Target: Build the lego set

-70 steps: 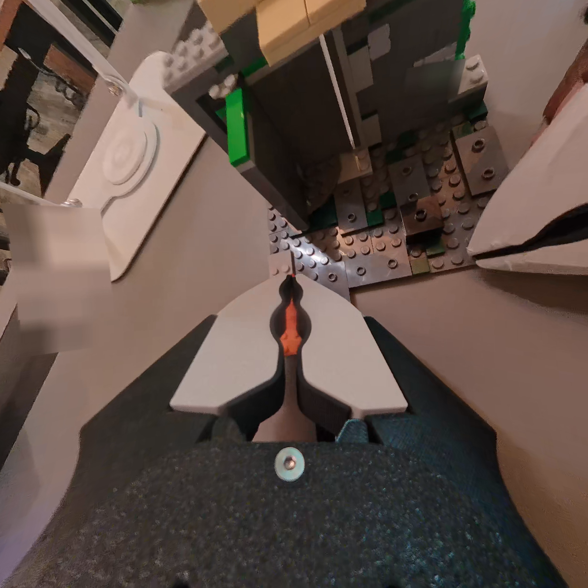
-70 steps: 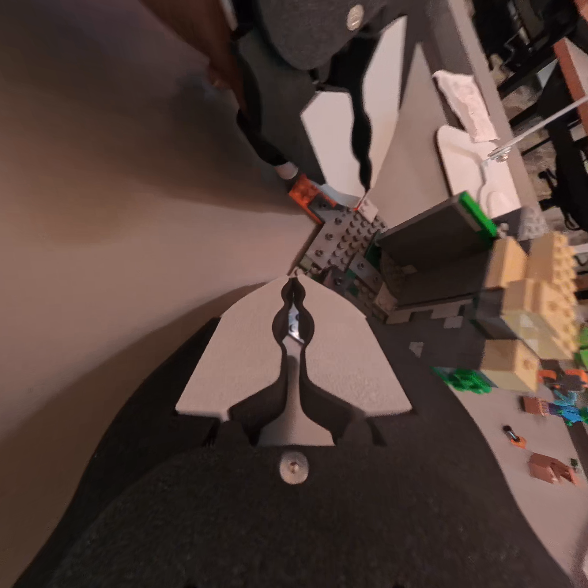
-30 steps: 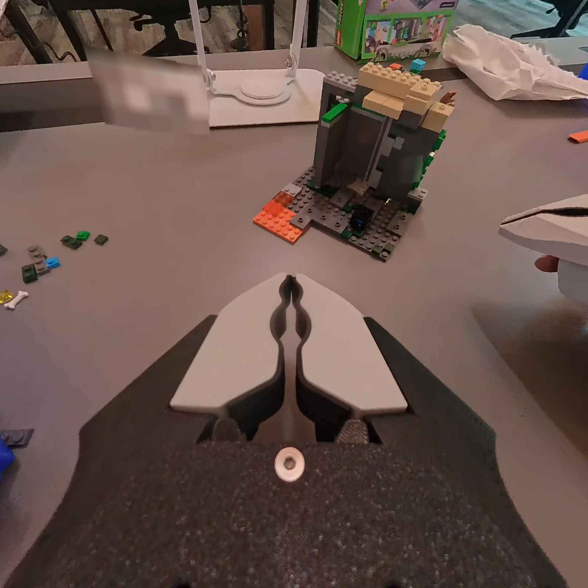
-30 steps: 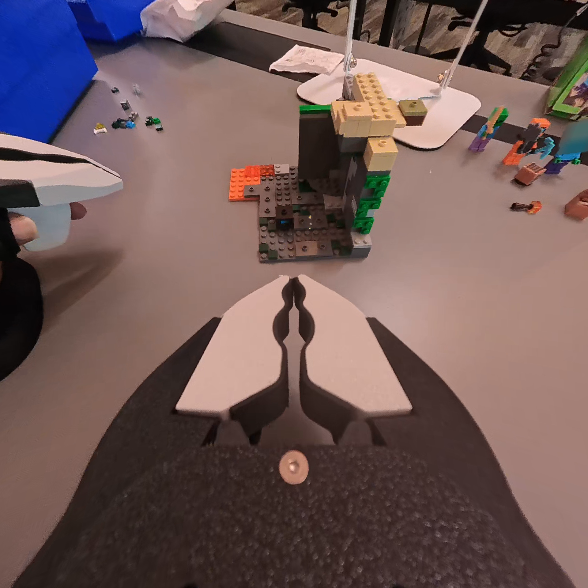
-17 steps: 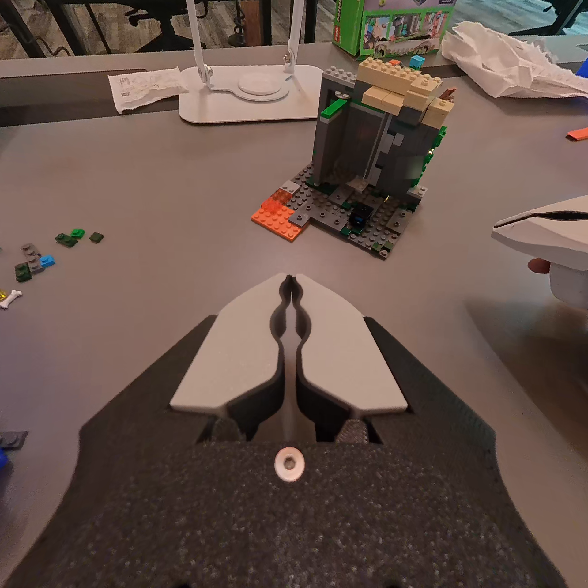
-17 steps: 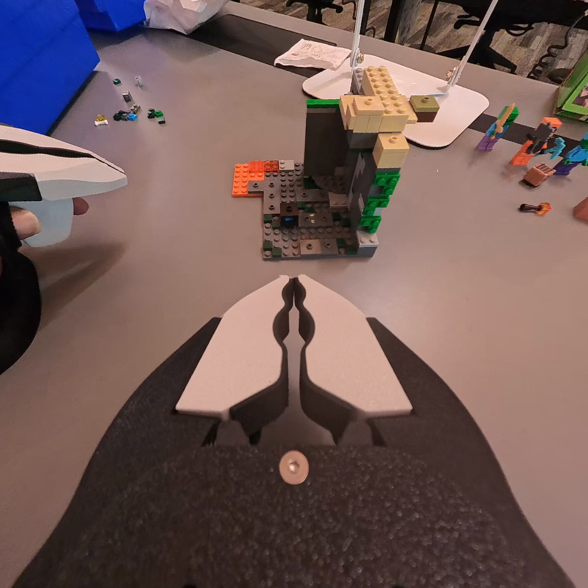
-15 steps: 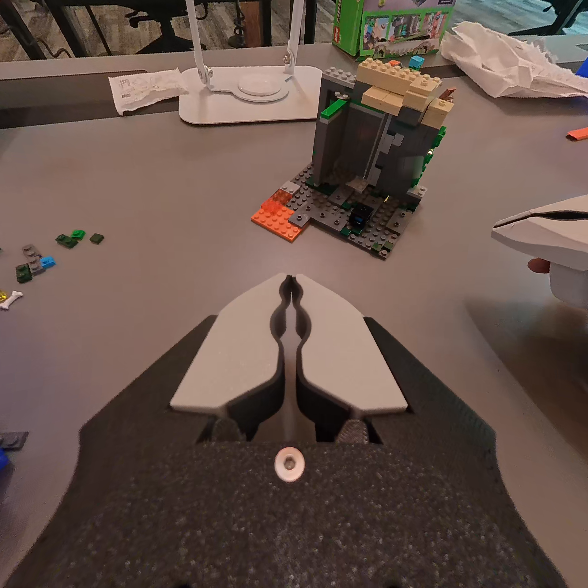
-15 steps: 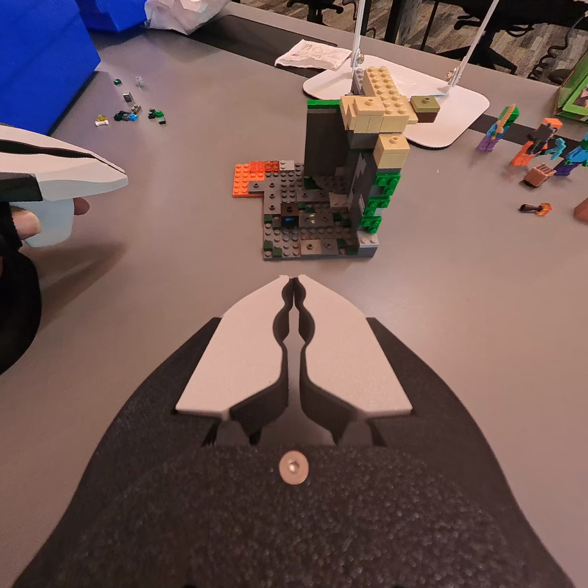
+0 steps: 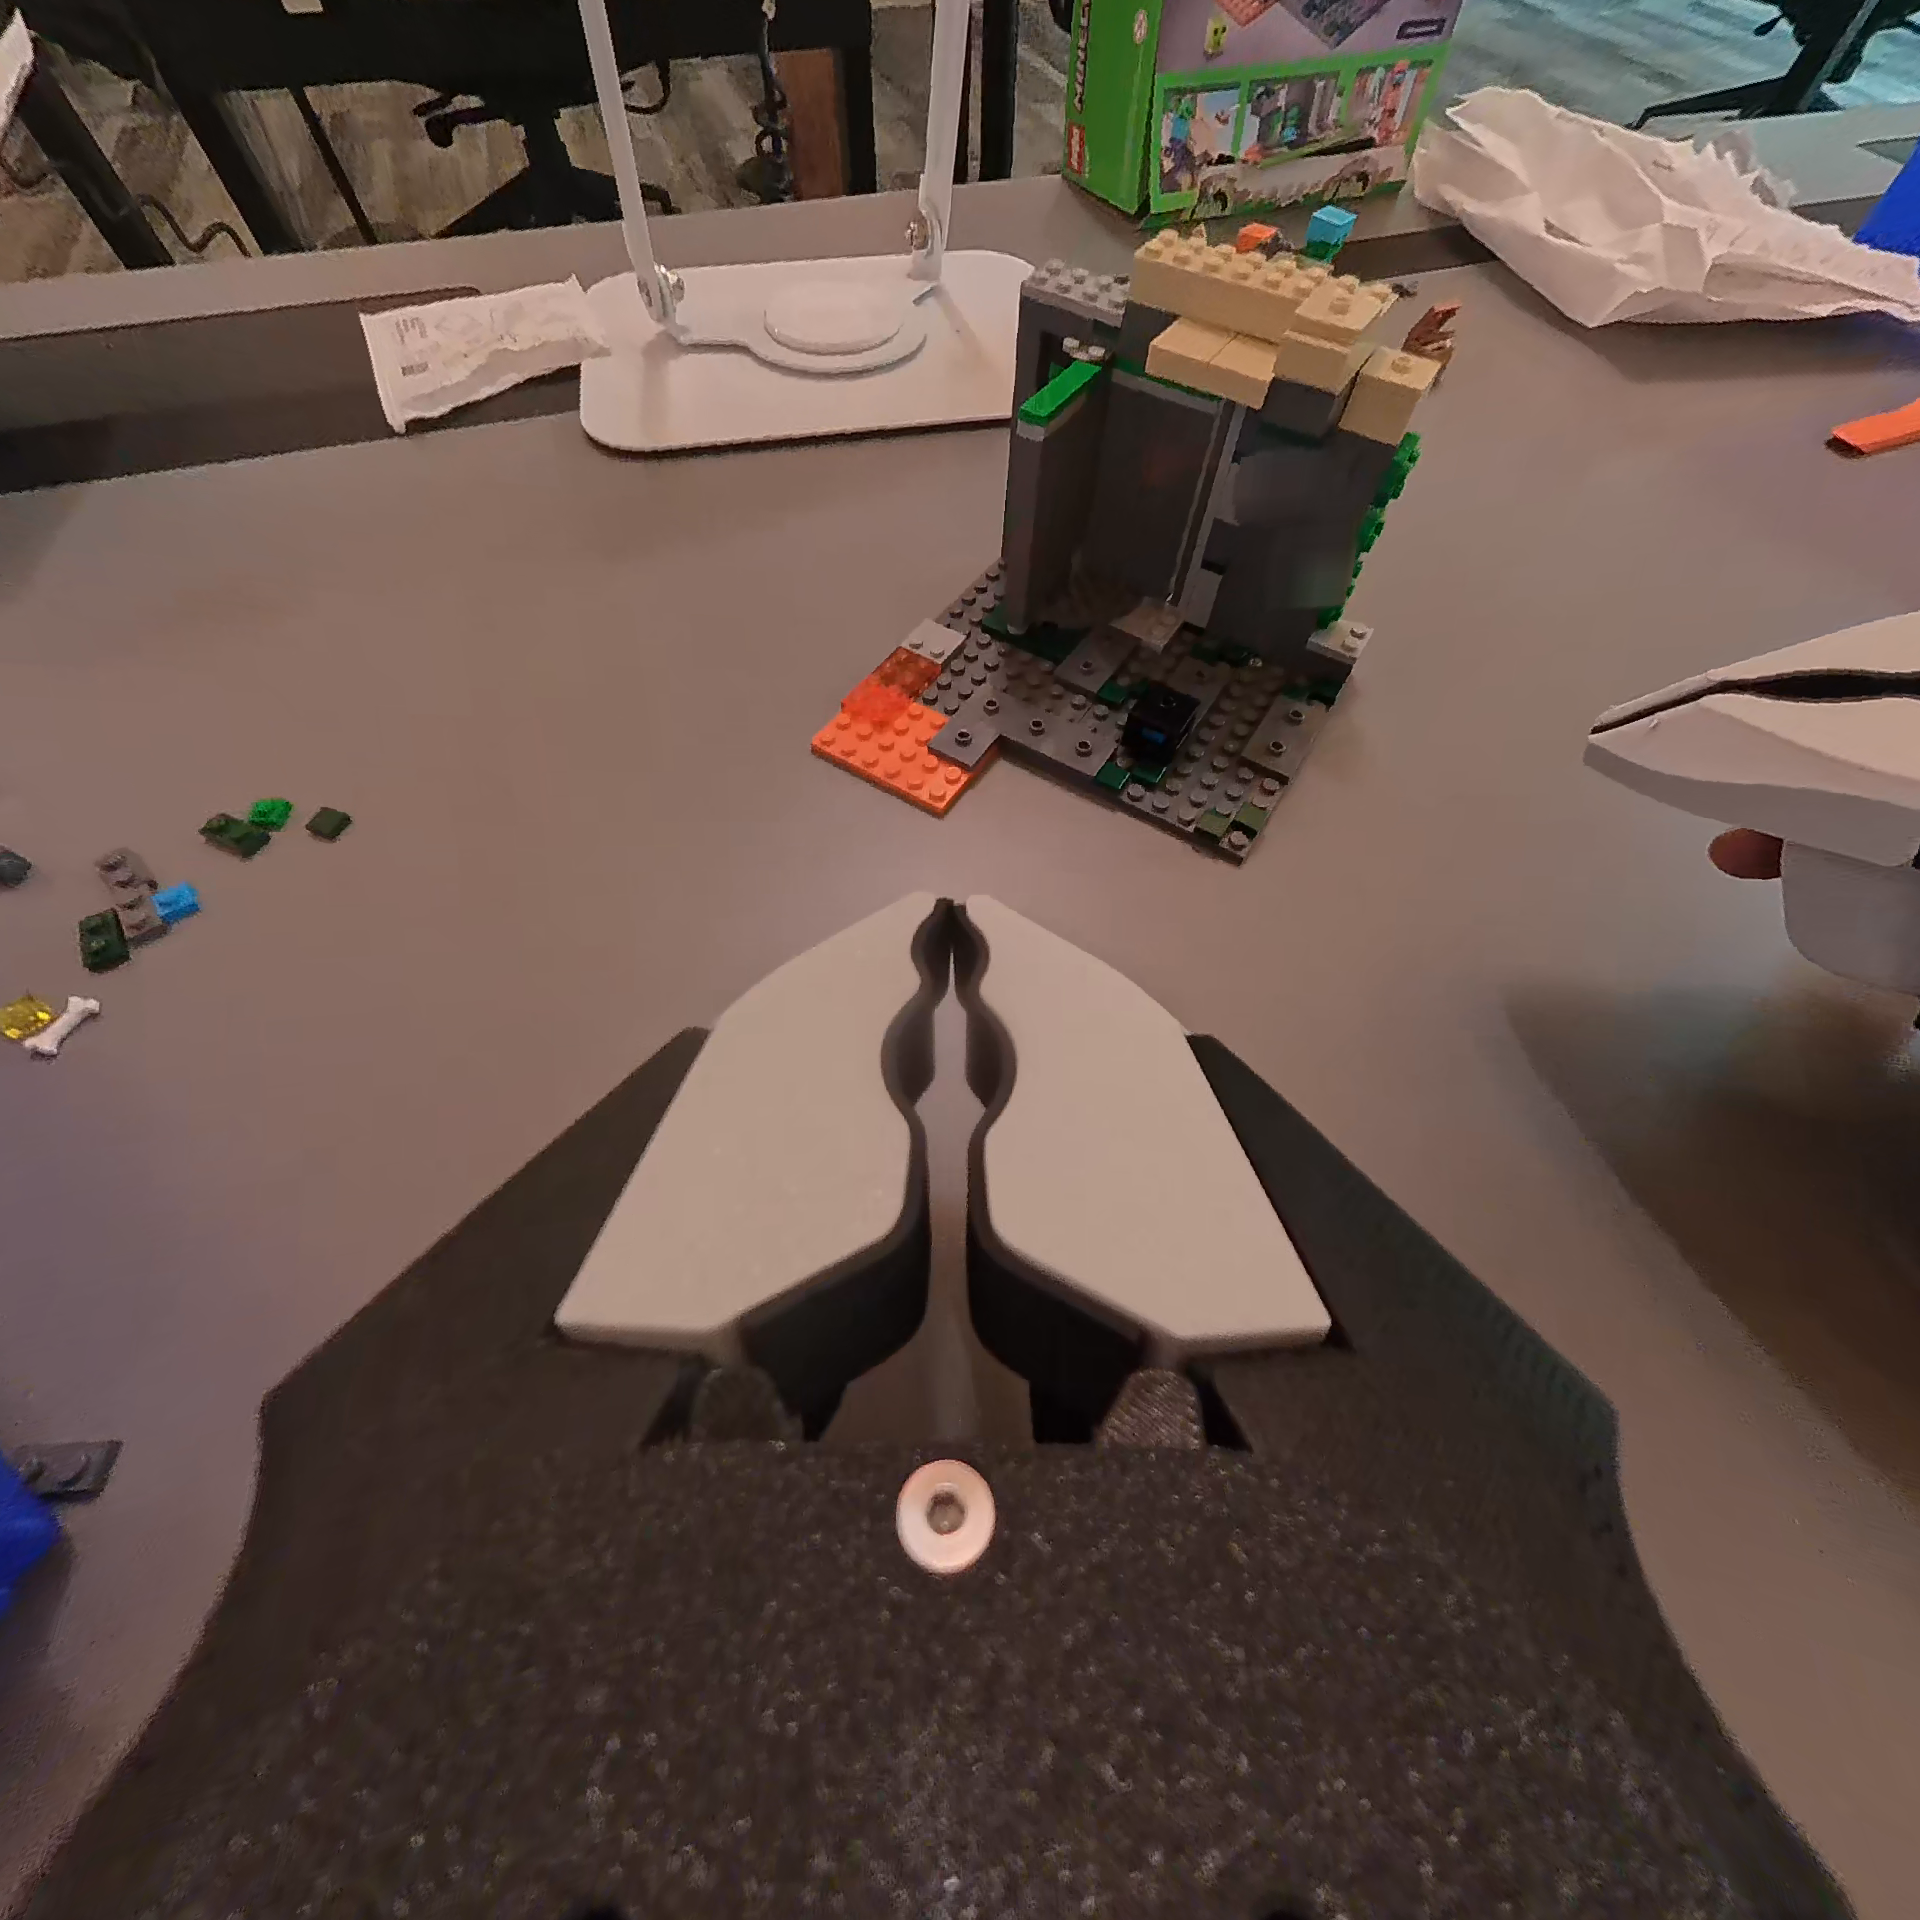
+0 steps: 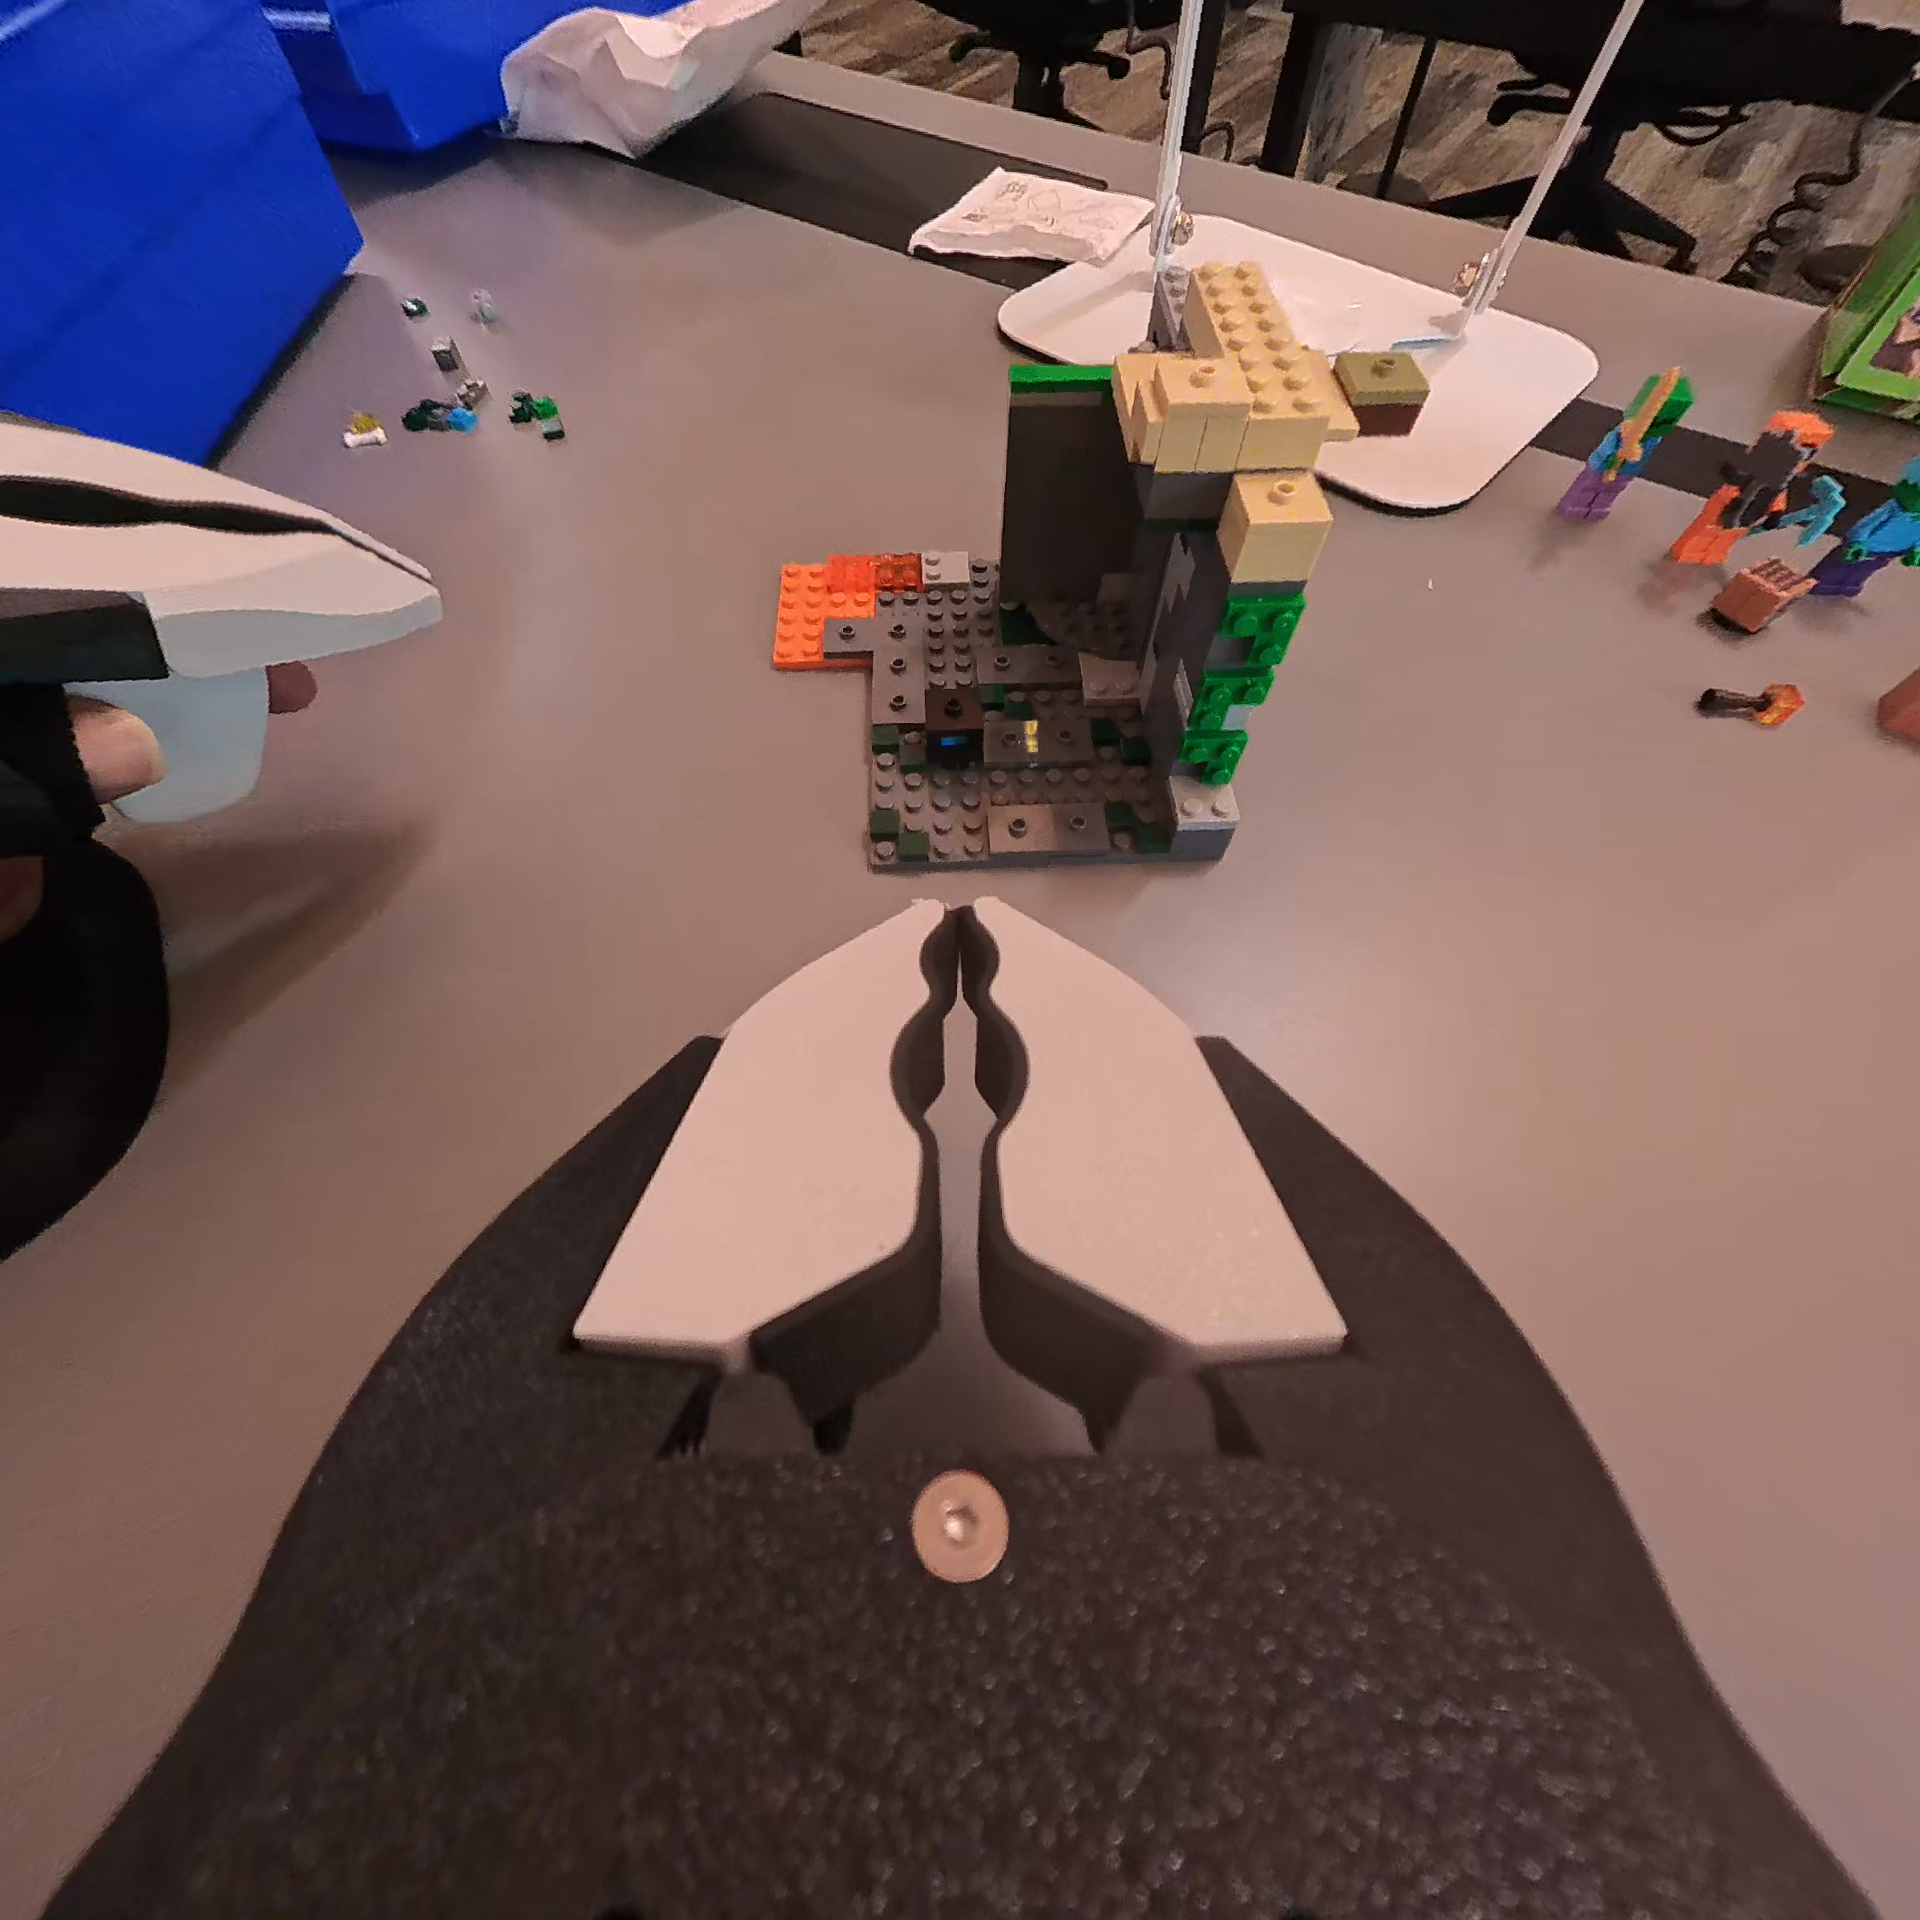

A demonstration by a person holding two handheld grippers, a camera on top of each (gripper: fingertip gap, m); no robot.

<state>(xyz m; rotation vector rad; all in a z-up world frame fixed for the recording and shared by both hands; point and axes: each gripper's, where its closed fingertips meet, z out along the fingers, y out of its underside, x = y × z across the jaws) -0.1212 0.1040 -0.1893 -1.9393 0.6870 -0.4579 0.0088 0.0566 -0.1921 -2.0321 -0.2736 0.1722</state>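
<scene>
A half-built lego model stands on the grey table: a dark grey wall with tan bricks on top and green bricks down one side, on a studded grey base with an orange corner plate. It also shows in the right wrist view. My left gripper is shut and empty, hovering short of the model. My right gripper is shut and empty, just in front of the model's base. Several small loose pieces lie to the left; they also show in the right wrist view.
A white lamp base stands behind the model, a paper slip beside it. The green set box and crumpled white paper lie at the back. Minifigures stand at the right. A blue bin is at the left. There is about 15 cm between the tips of the two grippers.
Both grippers have stayed shut. The right wrist view has drawn slightly closer to the model. The left wrist view has shifted a little, with the model now slightly farther left.
</scene>
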